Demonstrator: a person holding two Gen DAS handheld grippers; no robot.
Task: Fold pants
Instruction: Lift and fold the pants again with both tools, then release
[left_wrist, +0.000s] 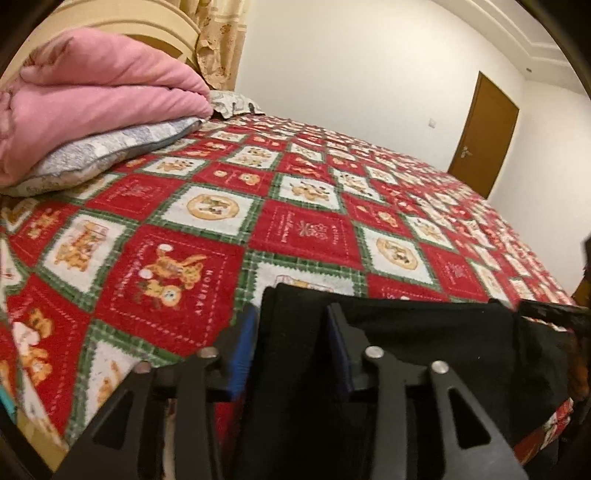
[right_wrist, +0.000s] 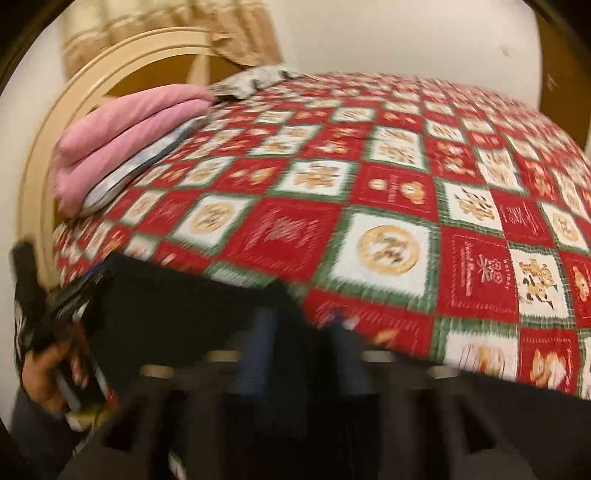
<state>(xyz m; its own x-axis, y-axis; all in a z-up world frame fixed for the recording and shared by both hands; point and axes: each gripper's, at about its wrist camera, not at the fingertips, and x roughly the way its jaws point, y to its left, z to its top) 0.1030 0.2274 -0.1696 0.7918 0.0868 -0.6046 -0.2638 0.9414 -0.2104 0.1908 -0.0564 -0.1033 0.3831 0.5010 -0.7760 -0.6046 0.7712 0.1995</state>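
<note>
The black pants (left_wrist: 424, 347) hang from both grippers at the near edge of the bed. My left gripper (left_wrist: 291, 354) is shut on the pants' edge, with black cloth pinched between its blue pads (left_wrist: 242, 354). My right gripper (right_wrist: 303, 354) is blurred; black cloth of the pants (right_wrist: 177, 317) fills the space between its blue fingers (right_wrist: 258, 354), so it looks shut on them. The left gripper with the hand that holds it (right_wrist: 55, 332) shows at the left of the right wrist view. The right gripper's edge (left_wrist: 554, 314) shows at the right of the left wrist view.
The bed carries a red, white and green patchwork cover (left_wrist: 303, 206) (right_wrist: 369, 192). A folded pink blanket (left_wrist: 92, 96) (right_wrist: 129, 136) lies on a grey pillow (left_wrist: 110, 155) by the cream headboard (right_wrist: 74, 99). A brown door (left_wrist: 484, 136) stands in the far wall.
</note>
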